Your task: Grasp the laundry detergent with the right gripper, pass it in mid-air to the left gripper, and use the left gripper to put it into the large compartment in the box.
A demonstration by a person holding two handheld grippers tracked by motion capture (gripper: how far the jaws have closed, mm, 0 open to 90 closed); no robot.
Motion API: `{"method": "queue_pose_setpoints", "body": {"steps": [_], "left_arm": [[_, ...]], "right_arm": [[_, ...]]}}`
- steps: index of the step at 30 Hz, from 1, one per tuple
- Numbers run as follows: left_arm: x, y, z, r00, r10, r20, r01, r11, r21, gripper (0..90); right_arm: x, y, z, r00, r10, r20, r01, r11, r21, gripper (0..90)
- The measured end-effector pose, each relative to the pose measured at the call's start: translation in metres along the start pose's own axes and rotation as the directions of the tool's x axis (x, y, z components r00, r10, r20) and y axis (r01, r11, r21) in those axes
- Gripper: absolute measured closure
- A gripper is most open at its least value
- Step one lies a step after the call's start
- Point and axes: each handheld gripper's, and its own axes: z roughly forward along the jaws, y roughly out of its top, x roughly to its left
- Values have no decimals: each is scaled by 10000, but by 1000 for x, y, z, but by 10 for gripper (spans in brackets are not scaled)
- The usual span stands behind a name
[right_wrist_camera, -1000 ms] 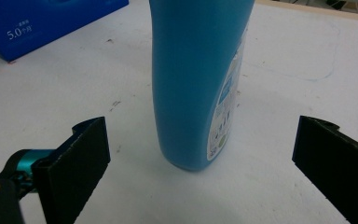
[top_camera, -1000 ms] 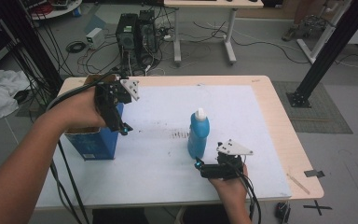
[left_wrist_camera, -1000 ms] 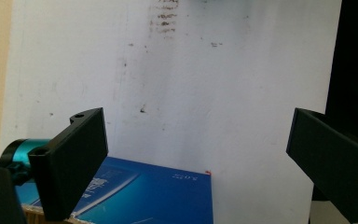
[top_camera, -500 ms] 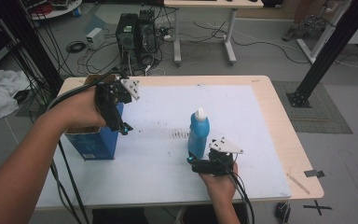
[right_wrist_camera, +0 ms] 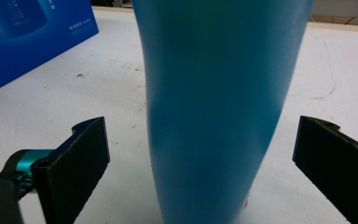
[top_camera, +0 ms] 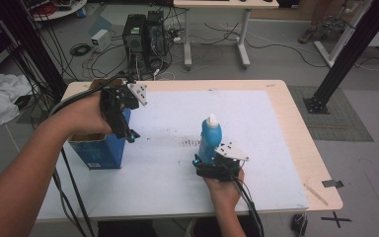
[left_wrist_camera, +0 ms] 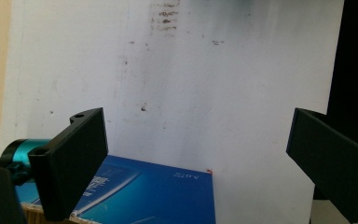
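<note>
While upright, blue bottle point(right_wrist_camera: 219, 107) sits between right claw point(right_wrist_camera: 200, 163) jaws.

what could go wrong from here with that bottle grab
1. The tall blue plastic bottle with a white cap stands upright between the open jaws of the right gripper, apart from both; a push forward before closing, or one jaw touching first, could tip it.
2. Its side is smooth and tapers downward, so a low pinch might slip.
3. The left gripper hangs open over the blue cardboard box; dropping could knock its edge.
</note>
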Motion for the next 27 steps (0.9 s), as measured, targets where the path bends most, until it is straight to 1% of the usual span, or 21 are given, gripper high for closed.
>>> {"method": "queue_pose_setpoints", "body": {"steps": [1, 5, 7, 11, 12, 13, 17, 19, 20, 26, 27], "left_arm": [[0, 0, 1, 10000, -8, 10, 8, 10000, 21, 53], [0, 1, 1, 10000, 68, 25, -68, 10000, 56, 53], [0, 0, 1, 10000, 31, 11, -31, 10000, 79, 53], [0, 0, 1, 10000, 29, 9, -30, 9999, 133, 53], [1, 0, 2, 10000, 3, 23, -4, 9999, 123, 53], [0, -1, 2, 10000, -26, 10, 26, 9999, 118, 53], [1, -1, 3, 10000, -28, 14, 28, 9999, 142, 53], [1, 0, 3, 10000, -19, 26, 19, 9998, 177, 53], [1, 0, 3, 10000, 8, 19, -9, 9998, 213, 53], [1, 1, 5, 10000, -30, 47, 30, 9998, 198, 53], [1, 2, 5, 10000, -21, 54, 20, 9998, 199, 53]], "right_arm": [[1, -1, 3, 10000, 67, 33, -67, 10000, -61, 28], [4, -1, 7, 9998, 44, 178, -41, 9998, -213, 28], [5, -1, 9, 9995, 92, 289, -83, 9995, -302, 28], [4, 0, 13, 9986, 296, 445, -278, 9988, -400, 29], [4, 0, 13, 9986, 296, 445, -278, 9988, -400, 29], [3, 0, 15, 9982, 412, 439, -394, 9984, -407, 30], [2, 0, 17, 9977, 446, 509, -422, 9980, -471, 33], [2, 0, 17, 9976, 411, 566, -382, 9980, -508, 52], [2, 1, 17, 9979, 420, 488, -395, 9980, -501, 60], [1, 1, 19, 9976, 398, 567, -367, 9978, -556, 81], [0, 1, 20, 9976, 507, 471, -482, 9975, -513, 94]]}}
